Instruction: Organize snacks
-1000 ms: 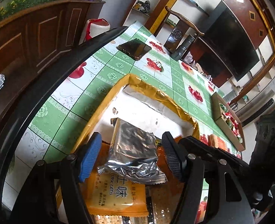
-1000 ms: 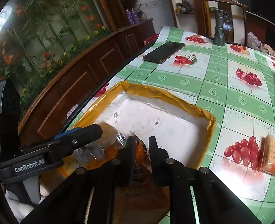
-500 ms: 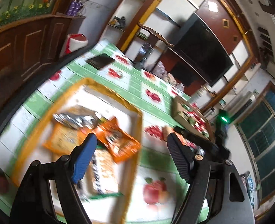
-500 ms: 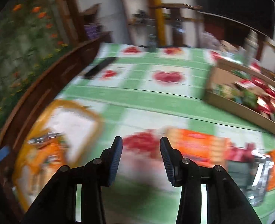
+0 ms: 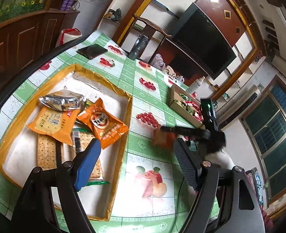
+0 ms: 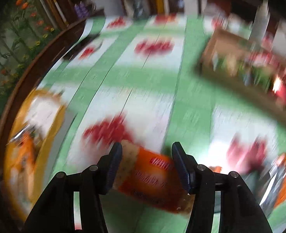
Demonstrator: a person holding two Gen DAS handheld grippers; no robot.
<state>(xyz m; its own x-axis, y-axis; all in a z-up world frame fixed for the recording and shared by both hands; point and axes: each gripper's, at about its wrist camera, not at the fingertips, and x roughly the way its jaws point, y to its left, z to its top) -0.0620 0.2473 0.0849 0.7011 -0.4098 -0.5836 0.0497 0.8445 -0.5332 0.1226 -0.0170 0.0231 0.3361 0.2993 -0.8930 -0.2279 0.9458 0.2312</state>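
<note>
cracker pack [image 6: 150, 176] lies between parted right gripper [image 6: 146, 165] pads, long axis crosswise, ungrasped, jaws just widening; left gripper [image 5: 135, 163] open, empty, farther.

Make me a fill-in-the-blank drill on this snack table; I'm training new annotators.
1. The silver pouch lies inside the gold-rimmed ____.
2. The phone lies on the tablecloth, ____ the tray.
3. The orange cracker pack sits between the fingers of the ____ gripper.
4. Nothing sits between the left gripper's fingers, which stand ____.

Missing words: tray; outside; right; open
</note>
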